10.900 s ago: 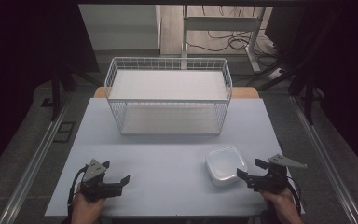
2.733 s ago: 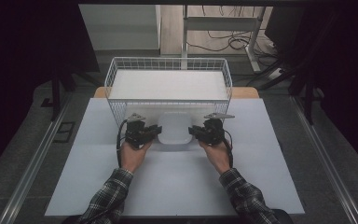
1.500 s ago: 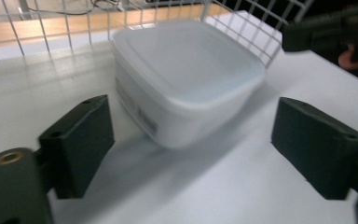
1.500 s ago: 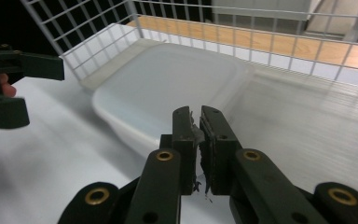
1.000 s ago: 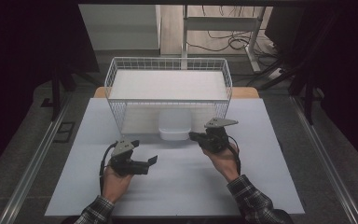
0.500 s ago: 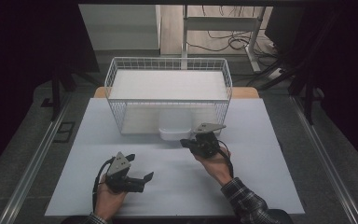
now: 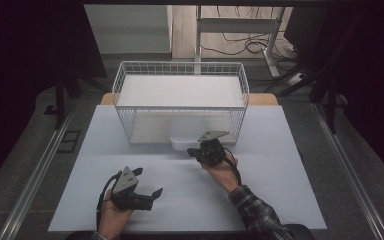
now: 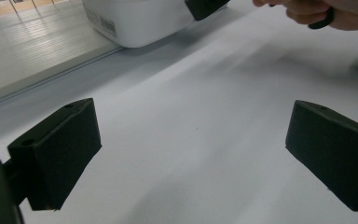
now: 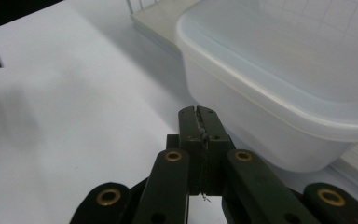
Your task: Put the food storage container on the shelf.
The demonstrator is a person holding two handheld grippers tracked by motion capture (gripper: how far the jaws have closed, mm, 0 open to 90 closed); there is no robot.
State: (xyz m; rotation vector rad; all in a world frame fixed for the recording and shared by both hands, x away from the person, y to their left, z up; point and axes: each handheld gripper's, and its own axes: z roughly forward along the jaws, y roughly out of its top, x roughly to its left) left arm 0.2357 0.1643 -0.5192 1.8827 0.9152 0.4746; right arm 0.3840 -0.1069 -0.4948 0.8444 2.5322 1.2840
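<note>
A translucent white plastic container [image 7: 186, 138] juts out from the foot of the white wire basket [image 7: 130, 107]. In the right gripper view the container [image 9: 279, 93] fills the upper right. My right gripper [image 7: 194, 151] is shut with nothing between its jaws, its tip [image 9: 199, 114] low beside the container's near wall; I cannot tell whether it touches. My left gripper [image 7: 149, 182] is held near the table's front left, open wide and empty [image 8: 191, 149], facing the container [image 8: 135, 18] from a distance.
The basket stands on a pale board [image 9: 168, 32] at the back of the white tabletop [image 7: 280, 175]. Dark floor and metal rails [image 7: 35, 175] flank the table. The person's right hand [image 8: 321, 11] is seen past the left gripper's jaws.
My left gripper has drawn back toward the front edge of the table. My right gripper has shifted left and lower, to the container's front. The container has stayed put.
</note>
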